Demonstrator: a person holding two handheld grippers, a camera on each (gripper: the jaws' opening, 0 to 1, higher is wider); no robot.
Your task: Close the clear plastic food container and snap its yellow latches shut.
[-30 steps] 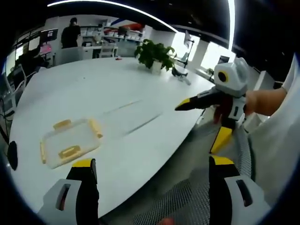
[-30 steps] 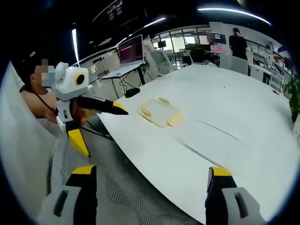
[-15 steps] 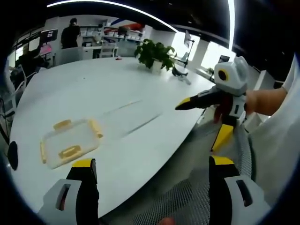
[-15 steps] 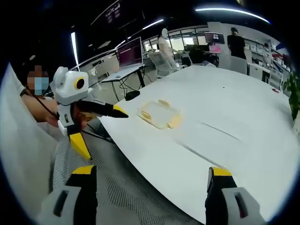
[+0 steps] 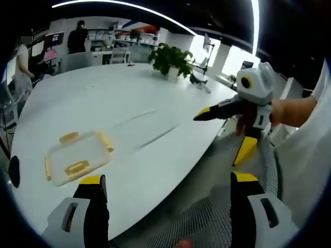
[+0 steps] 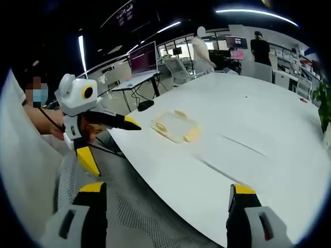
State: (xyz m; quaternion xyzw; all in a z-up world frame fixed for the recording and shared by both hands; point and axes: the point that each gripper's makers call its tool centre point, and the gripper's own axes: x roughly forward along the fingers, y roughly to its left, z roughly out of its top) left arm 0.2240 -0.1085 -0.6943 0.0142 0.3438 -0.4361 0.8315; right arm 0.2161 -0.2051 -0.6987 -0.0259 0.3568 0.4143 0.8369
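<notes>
- The clear plastic food container point(image 5: 77, 157) lies flat on the white surface point(image 5: 119, 98), close to its near curved edge; in the right gripper view the container point(image 6: 176, 125) sits just inside that same edge.
- Yellow latches point(image 5: 76, 167) show on its sides; whether they are snapped down is too small to tell, and the lid can't be told from the base.
- The left tool point(image 5: 168, 181) is held off the surface edge, over a grey mesh floor point(image 5: 207, 217), its jaws set wide with nothing between them.
- The right tool point(image 6: 168, 188) hangs likewise off the edge, jaws wide and empty, well apart from the container.
- In the left gripper view the right tool comes in from the right, held in a hand point(image 5: 289, 111), its dark yellow-tipped jaw reaching just over the surface rim.
- Broad bare surface stretches around the container on the far and right sides; two faint seam lines point(image 5: 155, 135) cross it.
- A potted plant point(image 5: 170, 62) stands at the far end, well away.
- People point(image 6: 261, 47) stand or walk among desks and monitors point(image 6: 145, 56) beyond, blurred by distance.
</notes>
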